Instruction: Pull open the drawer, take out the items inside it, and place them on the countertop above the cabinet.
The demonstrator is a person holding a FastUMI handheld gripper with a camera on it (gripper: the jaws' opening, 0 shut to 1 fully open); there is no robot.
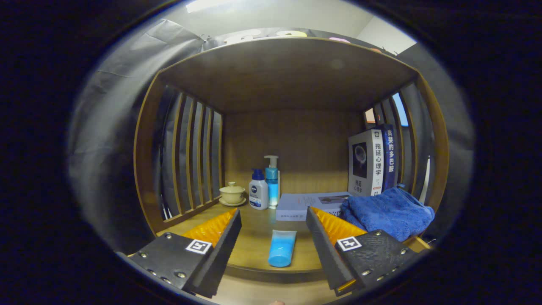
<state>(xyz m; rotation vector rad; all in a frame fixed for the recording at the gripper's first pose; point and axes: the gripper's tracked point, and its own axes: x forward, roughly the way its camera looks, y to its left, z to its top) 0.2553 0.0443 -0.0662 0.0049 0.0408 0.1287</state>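
Observation:
A blue tube (282,248) lies flat on the wooden countertop (254,237), cap end towards me, near the front edge. My gripper (273,218) is open, its two black and orange fingers (220,237) standing wide on either side of the tube, slightly above it and not touching it. Nothing is held between them. The countertop sits inside a wooden shelf bay with slatted sides.
A folded blue towel (387,214) lies just right of the right finger. A flat book (307,205) lies behind the tube, two upright books (372,163) stand at the back right. Two pump bottles (264,188) and a lidded cup (232,194) stand at the back left.

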